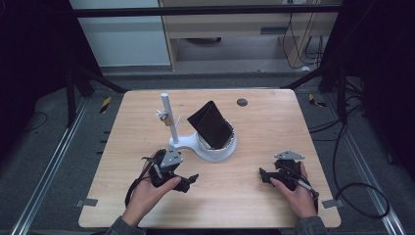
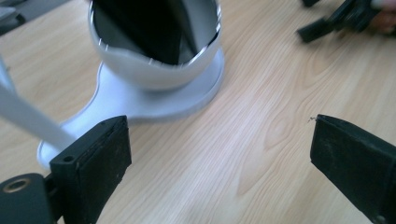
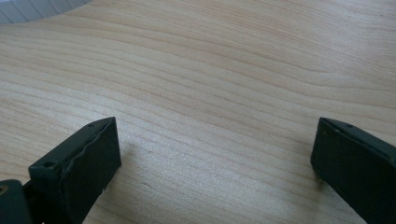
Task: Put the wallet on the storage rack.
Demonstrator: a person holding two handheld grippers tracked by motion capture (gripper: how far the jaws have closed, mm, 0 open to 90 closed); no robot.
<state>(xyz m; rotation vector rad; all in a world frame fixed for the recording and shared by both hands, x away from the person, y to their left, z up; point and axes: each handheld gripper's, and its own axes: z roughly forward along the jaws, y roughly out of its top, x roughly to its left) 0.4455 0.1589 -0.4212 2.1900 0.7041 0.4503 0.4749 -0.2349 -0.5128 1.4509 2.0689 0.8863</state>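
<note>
High view: left tool [image 1: 188,180] sits gaping wide just near the white stand's bowl [image 1: 218,149] holding a black wallet [image 1: 210,125], right tool [image 1: 264,176] also spread, well apart on the bench [image 1: 264,122].

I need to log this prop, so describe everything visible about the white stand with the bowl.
The white stand looks like smooth plastic or painted metal: a flat rounded base, a round bowl on one end, a thin upright post on the other with a small clip-like fitting partway up. It sits mid-table on the wooden table. A black, flat folded item leans tilted inside the bowl, sticking out above the rim. Neither tool touches it.
</note>
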